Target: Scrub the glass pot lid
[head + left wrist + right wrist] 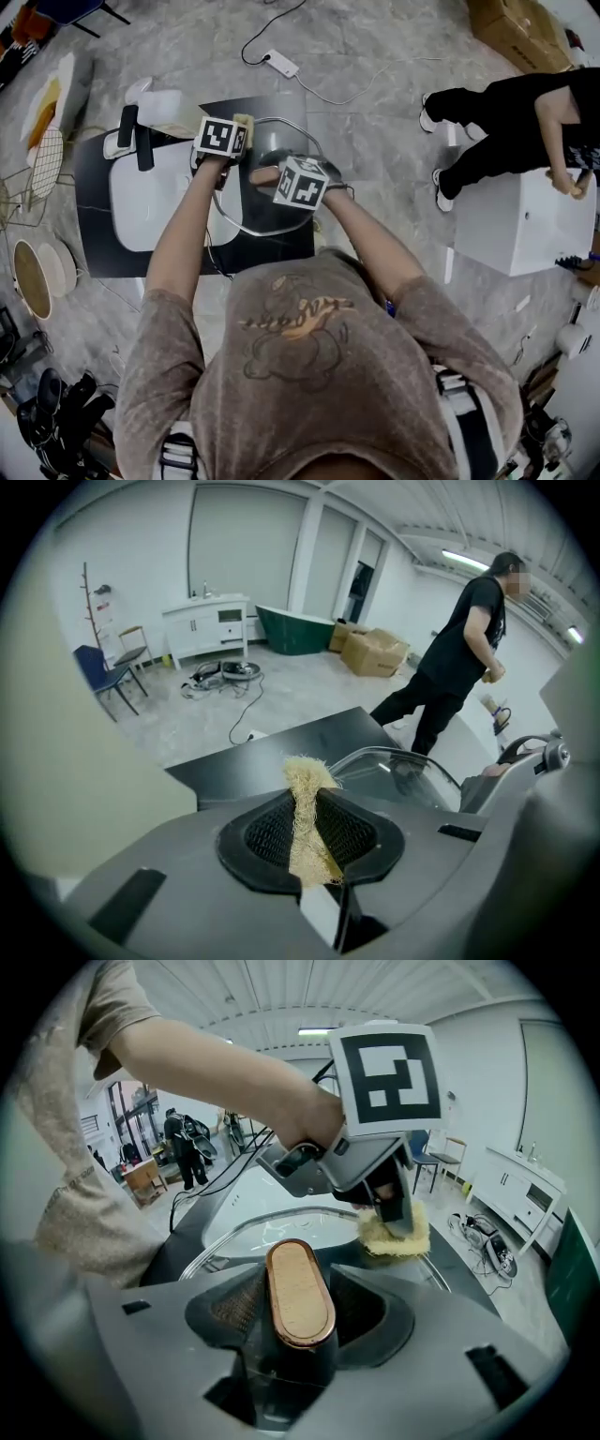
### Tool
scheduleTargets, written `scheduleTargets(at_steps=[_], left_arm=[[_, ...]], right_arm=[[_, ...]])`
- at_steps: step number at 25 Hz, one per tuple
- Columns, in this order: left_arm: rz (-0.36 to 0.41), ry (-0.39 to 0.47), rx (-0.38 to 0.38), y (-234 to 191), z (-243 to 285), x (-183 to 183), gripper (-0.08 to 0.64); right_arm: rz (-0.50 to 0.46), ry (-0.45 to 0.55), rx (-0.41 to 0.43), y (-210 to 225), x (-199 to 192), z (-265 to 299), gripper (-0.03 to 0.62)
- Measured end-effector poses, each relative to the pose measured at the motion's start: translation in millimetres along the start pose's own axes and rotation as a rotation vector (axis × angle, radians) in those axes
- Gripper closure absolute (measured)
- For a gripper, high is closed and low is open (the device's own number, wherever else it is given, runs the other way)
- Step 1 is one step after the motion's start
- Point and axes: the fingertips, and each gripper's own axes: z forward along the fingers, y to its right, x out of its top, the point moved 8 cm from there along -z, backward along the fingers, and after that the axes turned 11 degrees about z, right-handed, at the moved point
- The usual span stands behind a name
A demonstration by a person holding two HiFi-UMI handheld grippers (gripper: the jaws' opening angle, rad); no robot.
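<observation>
Yellow scrubber (396,1234) on the glass pot lid (272,1227)
The right claw (300,1309) is clamped on the lid's handle (300,1283), holding the lid over the black counter (94,220). The left claw (314,829) squeezes the scrubber against the far rim. This looks like the scrubbing step. Next, I think: slide it along the rim, pressing softly.

Looks like a bare workshop hall, with grey floor (375,56), loose cables (347,94) and a power strip (280,63), cardboard boxes (373,652), a green bathtub (295,630) and white cabinet (206,628) against the wall (244,546), strip lights (466,561) overhead
</observation>
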Motion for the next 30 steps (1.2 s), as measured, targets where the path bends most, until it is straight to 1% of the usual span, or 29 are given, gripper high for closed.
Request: scheduleTargets(at_steps=[6,9,11,15,17,19,25,30], left_arm=[[0.184,-0.011,-0.101,25.4,22.3,35.1,0.494],[0.287,0.005,-0.172,40.8,33.2,49.5,0.494],[0.380,0.009,-0.221,52.4,38.8,57.6,0.494],[0.598,0.001,-0.324,71.8,47.8,73.3,0.494],[0.676,-0.011,-0.389,78.2,53.8,78.6,0.494],[0.731,-0.025,-0.460,83.9,60.7,81.4,0.494],[0.845,-0.076,-0.659,102.5,73.6,93.2,0.494],[0.940,-0.101,-0.805,133.9,80.0,97.5,0.494]], right_arm=[[-0.003,0.002,0.004,0.7,-2.0,0.1,0.379],[-0.002,0.006,0.002,1.7,-2.8,0.7,0.379],[0.002,0.011,-0.001,1.1,-3.1,0.7,0.379],[0.007,0.017,-0.007,0.3,-4.9,-1.5,0.379],[0.012,0.023,-0.010,0.9,-6.6,-0.8,0.379],[0.016,0.028,-0.005,1.6,-9.4,1.2,0.380],[0.017,0.040,-0.002,2.0,-10.1,3.2,0.383],[0.007,0.034,-0.001,1.9,-12.0,1.9,0.385]])
